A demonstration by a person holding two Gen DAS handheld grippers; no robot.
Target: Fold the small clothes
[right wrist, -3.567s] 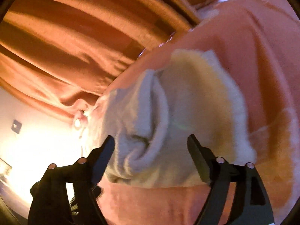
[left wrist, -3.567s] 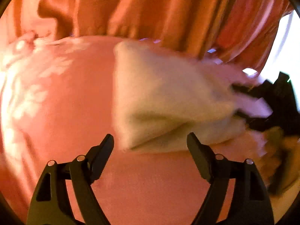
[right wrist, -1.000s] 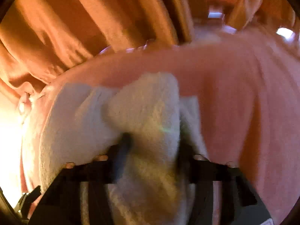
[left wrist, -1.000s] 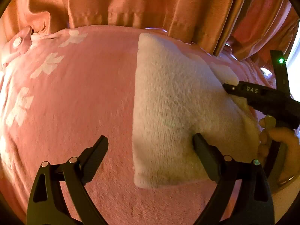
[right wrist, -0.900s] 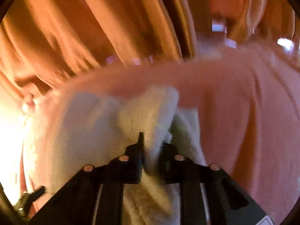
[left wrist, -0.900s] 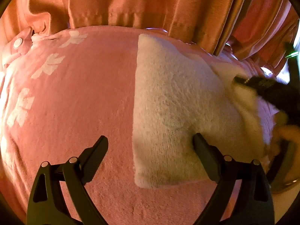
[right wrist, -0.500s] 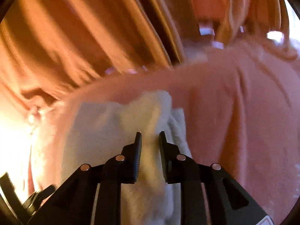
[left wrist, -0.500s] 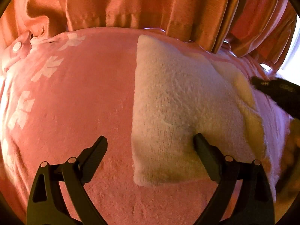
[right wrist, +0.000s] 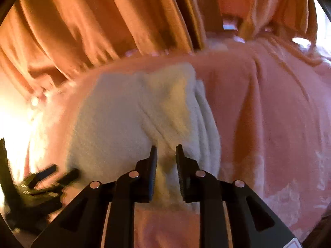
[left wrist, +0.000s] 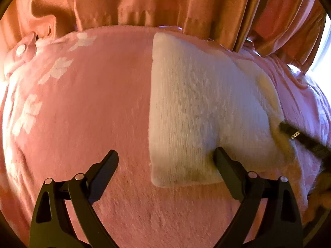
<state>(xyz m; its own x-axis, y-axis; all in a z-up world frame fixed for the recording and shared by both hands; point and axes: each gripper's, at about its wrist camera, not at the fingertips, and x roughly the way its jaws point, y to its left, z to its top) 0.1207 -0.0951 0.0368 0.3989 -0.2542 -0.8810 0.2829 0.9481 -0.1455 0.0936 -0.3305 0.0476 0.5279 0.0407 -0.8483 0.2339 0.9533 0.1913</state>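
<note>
Right hand-held gripper (right wrist: pixel 166 155) lower, seemingly pinching garment (right wrist: pixel 132 115)

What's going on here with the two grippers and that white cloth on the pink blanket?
A person is folding a small white cloth on a pink blanket. The right gripper is shut on a fold at one edge of the cloth. The left gripper is open, one finger pressing on the cloth's near corner. Orange curtains hang behind.

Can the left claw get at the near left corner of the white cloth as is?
Probably yes. The left claw is open, the white cloth's near corner lies between its fingers on the pink blanket, and nothing covers it.
</note>
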